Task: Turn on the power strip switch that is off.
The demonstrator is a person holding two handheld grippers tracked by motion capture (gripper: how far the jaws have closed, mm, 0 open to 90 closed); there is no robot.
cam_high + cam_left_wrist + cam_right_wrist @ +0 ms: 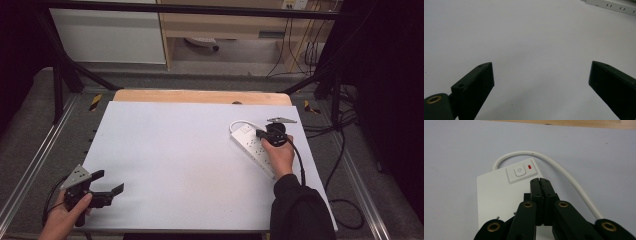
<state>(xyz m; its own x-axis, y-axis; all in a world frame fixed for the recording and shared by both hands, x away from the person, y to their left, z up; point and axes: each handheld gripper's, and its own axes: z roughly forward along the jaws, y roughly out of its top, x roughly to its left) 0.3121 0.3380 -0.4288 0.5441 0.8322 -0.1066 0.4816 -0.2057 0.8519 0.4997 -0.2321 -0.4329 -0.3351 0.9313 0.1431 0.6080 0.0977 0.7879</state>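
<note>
The right gripper (541, 180), jaws clenched together on nothing, hovers just short of the power button (520, 171) on the white power strip (252, 148) lying at the surface's (175, 160) right side, while the left gripper (111, 183) rests released near the front left corner.

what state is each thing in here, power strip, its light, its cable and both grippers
power strip: lying flat on the table, sockets up
indicator light: red
switch button: just beyond the right gripper's tips, contact unclear
white cable: curving loosely from the strip's end
right gripper: shut, nothing between the jaws
left gripper: open, empty
</note>
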